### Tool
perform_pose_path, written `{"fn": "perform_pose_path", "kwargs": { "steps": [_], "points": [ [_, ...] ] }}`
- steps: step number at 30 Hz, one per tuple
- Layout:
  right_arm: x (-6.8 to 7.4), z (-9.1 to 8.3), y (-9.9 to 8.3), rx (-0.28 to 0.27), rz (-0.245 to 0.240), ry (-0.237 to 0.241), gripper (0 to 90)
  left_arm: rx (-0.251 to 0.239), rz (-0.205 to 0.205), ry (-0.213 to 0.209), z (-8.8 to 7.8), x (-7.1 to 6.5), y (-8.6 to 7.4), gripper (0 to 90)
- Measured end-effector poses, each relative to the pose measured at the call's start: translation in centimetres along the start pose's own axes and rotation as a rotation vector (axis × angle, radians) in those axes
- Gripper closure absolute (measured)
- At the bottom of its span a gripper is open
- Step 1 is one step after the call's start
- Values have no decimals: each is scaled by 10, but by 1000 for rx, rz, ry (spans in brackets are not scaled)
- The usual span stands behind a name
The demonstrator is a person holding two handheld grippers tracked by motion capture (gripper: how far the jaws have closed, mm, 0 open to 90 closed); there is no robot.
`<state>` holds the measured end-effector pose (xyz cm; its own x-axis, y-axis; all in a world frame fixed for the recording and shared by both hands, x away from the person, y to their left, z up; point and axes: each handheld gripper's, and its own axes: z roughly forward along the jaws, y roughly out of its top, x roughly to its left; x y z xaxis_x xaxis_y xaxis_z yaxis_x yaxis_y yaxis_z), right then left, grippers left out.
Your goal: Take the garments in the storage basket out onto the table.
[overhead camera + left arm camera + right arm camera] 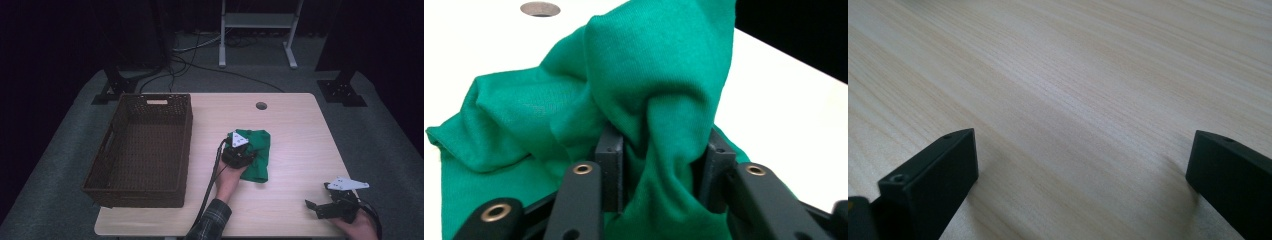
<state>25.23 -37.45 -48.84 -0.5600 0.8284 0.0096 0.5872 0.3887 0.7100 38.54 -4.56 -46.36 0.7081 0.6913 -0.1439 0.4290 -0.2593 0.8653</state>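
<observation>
A green cloth [257,157] lies crumpled near the middle of the wooden table [295,130]. My left gripper [244,151] sits on its near left part, held by a hand in a plaid sleeve. In the left gripper view a raised fold of the cloth [659,90] runs between the two jaws of the left gripper [661,162] and is pinched narrow there. My right gripper [318,197] rests low at the table's front right corner, well away from the cloth. Its jaws stand wide apart over bare wood, as the right gripper [1083,165] shows in its own view.
A dark brown wicker basket [122,192] stands on the left part of the table, with nothing seen inside. A round cable hole [261,105] lies near the far edge. Beyond the table are a white frame's legs [257,30] and cables on the floor.
</observation>
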Motion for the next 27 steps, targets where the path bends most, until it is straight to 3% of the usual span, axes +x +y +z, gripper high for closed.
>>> {"fn": "perform_pose_path", "kwargs": {
  "steps": [13,19,27],
  "points": [
    [0,0,0,0,-3,3,0,-2,18,56,4,-6,5,371],
    [0,0,0,0,-5,4,0,2,12,75,2,-7,9,180],
    [1,0,-1,0,-6,5,0,17,30,88,-16,-3,20,17]
  ]
}}
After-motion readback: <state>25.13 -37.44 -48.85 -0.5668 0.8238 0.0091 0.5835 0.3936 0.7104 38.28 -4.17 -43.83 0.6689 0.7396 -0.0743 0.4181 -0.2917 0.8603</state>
